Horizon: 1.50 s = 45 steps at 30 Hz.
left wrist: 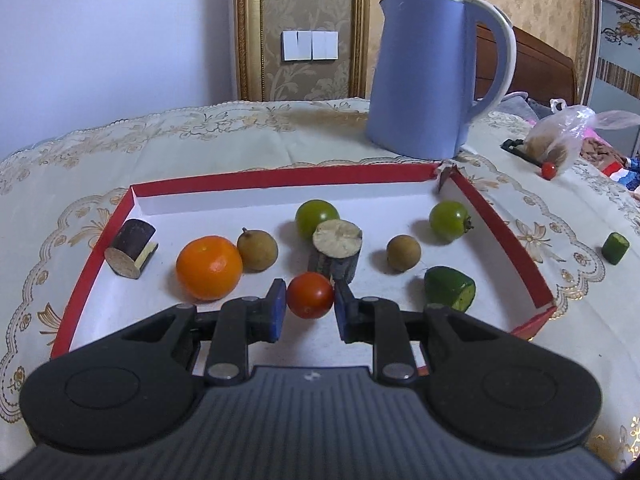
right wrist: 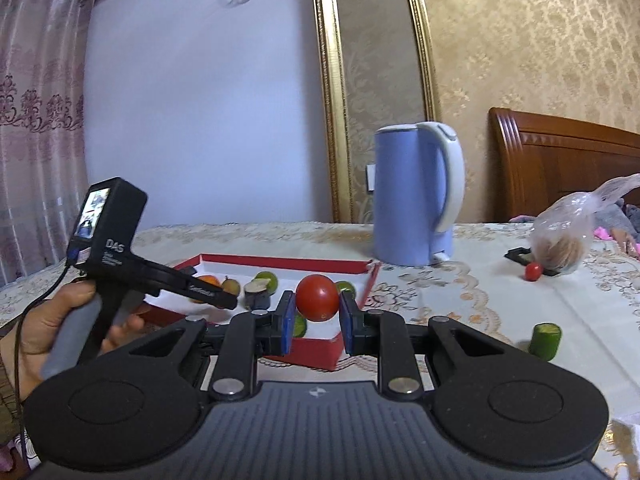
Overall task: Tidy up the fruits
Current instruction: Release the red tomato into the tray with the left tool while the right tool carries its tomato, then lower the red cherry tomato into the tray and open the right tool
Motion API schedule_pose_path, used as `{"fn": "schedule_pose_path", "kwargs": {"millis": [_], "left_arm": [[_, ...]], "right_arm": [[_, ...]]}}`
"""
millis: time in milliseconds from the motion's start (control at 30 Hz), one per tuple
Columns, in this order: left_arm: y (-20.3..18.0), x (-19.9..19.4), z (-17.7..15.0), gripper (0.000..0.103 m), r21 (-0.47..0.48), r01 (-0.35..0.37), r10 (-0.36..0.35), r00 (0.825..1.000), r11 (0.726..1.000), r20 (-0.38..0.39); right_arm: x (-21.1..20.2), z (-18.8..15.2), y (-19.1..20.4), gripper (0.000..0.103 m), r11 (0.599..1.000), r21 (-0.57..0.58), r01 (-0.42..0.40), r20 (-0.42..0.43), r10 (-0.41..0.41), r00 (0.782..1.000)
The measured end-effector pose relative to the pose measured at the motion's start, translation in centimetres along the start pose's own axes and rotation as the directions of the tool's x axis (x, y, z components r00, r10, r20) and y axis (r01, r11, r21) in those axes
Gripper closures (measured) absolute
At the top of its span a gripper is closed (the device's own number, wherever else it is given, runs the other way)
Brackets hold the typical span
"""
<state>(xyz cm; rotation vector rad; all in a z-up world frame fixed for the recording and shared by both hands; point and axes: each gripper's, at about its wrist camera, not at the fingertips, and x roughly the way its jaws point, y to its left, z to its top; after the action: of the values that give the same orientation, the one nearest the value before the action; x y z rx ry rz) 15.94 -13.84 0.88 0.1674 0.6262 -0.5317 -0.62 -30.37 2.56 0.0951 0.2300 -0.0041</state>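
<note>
On the left, my left gripper (left wrist: 310,306) is clamped on a red tomato (left wrist: 310,294) low over the tray (left wrist: 280,179), just in front of the cut stub (left wrist: 335,249) and right of the orange (left wrist: 209,267); I'd lower it to bare floor and release gently so it doesn't roll. To the right, my right gripper (right wrist: 313,322) pinches a second tomato (right wrist: 317,298) above the tray's (right wrist: 320,354) near corner, needing to clear the rim first.
</note>
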Motion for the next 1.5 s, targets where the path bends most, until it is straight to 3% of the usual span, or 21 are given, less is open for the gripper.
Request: {"fn": "schedule_pose_path", "kwargs": {"millis": [67, 133, 167, 300, 367, 433, 500, 767, 1100, 1500], "left_arm": [[-0.1, 0.0, 0.0, 0.079, 0.001, -0.008, 0.008, 1.0, 1.0, 0.003], [-0.2, 0.0, 0.1, 0.061, 0.002, -0.026, 0.026, 1.0, 1.0, 0.006], [-0.2, -0.2, 0.1, 0.058, 0.002, -0.037, 0.037, 0.999, 0.999, 0.013], [0.3, -1.6, -0.1, 0.054, -0.002, -0.071, 0.071, 0.996, 0.998, 0.046], [0.8, -2.7, -0.7, 0.044, -0.017, -0.088, 0.089, 0.994, 0.996, 0.061], [1.4, -4.0, -1.7, 0.02, -0.046, -0.143, 0.146, 0.985, 0.989, 0.089], [2.1, -5.2, -2.9, 0.014, -0.075, -0.19, 0.198, 0.973, 0.979, 0.12], [4.0, -7.5, -6.6, 0.012, -0.173, -0.252, 0.279, 0.949, 0.952, 0.15], [3.9, -8.0, -7.3, 0.003, -0.203, -0.3, 0.337, 0.924, 0.932, 0.181], [5.7, -8.0, -7.5, 0.0, -0.286, -0.267, 0.318, 0.937, 0.92, 0.146]], "right_arm": [[0.0, -0.1, 0.3, 0.08, 1.0, 0.001, -0.008, -0.004, 0.008, 1.0], [0.1, -0.2, 0.5, 0.08, 1.0, 0.0, -0.015, -0.009, 0.015, 1.0], [0.2, -0.2, 0.6, 0.08, 1.0, 0.001, -0.018, -0.011, 0.018, 1.0], [0.4, -0.2, 0.7, 0.08, 0.999, 0.008, -0.031, -0.023, 0.031, 0.999], [0.6, -0.3, 0.7, 0.08, 0.999, 0.015, -0.036, -0.03, 0.037, 0.999], [1.0, -0.3, 0.5, 0.08, 0.999, 0.024, -0.042, -0.04, 0.043, 0.998], [1.4, -0.3, 0.5, 0.08, 0.998, 0.033, -0.049, -0.052, 0.051, 0.997], [4.0, 0.2, 1.5, 0.08, 0.997, 0.02, -0.071, -0.101, 0.073, 0.992], [7.7, 1.6, 2.4, 0.08, 0.998, -0.024, -0.056, -0.135, 0.052, 0.989], [13.8, 2.5, 2.3, 0.08, 0.996, -0.082, 0.018, -0.189, -0.033, 0.981]]}}
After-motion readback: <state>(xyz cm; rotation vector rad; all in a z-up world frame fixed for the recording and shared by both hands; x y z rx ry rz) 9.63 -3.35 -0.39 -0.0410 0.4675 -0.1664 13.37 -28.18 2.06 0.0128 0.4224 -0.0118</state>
